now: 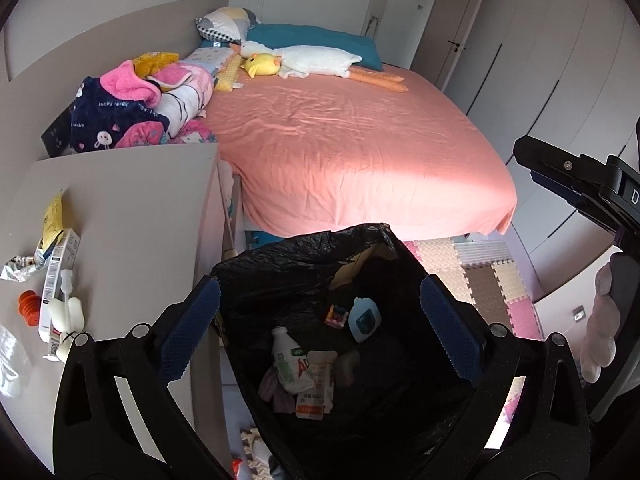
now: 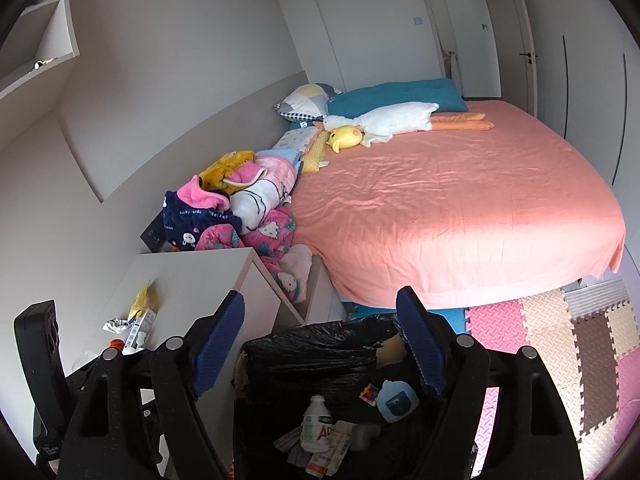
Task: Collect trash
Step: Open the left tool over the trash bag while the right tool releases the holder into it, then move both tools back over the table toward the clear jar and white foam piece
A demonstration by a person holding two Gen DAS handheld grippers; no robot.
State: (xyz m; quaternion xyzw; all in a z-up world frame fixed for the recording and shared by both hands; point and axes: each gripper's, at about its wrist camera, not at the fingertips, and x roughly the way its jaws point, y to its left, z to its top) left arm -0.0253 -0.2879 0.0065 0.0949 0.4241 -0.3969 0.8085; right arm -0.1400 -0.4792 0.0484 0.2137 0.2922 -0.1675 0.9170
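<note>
Both grippers hang over the black plastic trash bag [image 1: 288, 276], and the left gripper [image 1: 320, 304] stands spread wide, nothing between its blue pads; the right gripper [image 2: 320, 332] is released too, jaws apart and empty. Down in the bag lie a white plastic bottle [image 1: 289, 362], a crumpled carton [image 1: 316, 392] and a pale blue rounded item [image 1: 363, 318], maybe a toy. More scraps sit on the white desk [image 1: 132, 216] beside the pink-sheeted bed [image 1: 352, 152]
</note>
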